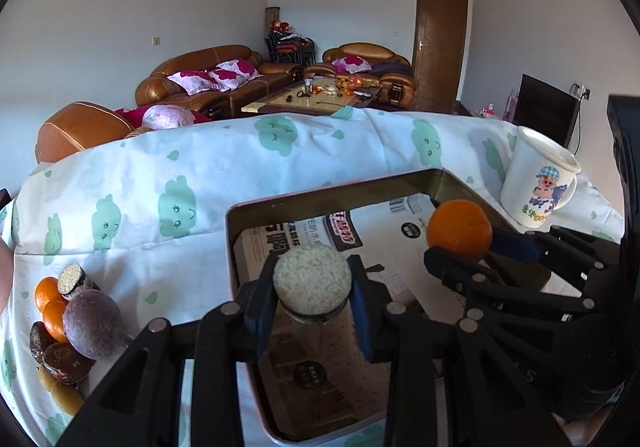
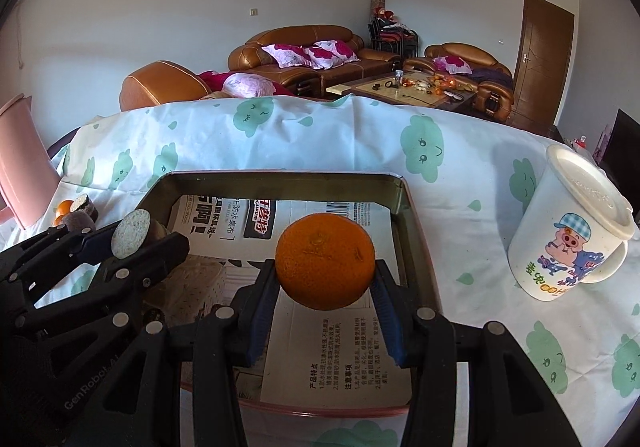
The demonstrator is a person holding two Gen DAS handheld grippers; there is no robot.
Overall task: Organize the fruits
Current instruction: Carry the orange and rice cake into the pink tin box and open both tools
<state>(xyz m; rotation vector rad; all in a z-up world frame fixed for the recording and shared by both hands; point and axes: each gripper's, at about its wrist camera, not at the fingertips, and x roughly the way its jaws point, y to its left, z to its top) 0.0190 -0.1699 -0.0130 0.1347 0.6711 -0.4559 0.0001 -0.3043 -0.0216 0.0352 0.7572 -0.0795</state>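
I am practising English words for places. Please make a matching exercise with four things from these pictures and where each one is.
Things:
1. orange
2. sugarcane piece
3. lidded cartoon mug
4. passion fruit

Places:
a. in the fruit pile left of the tin tray
b. held by the left gripper
c. standing on the tablecloth right of the tray
d. held by the right gripper

Pairs: 1-d, 2-b, 3-c, 4-a
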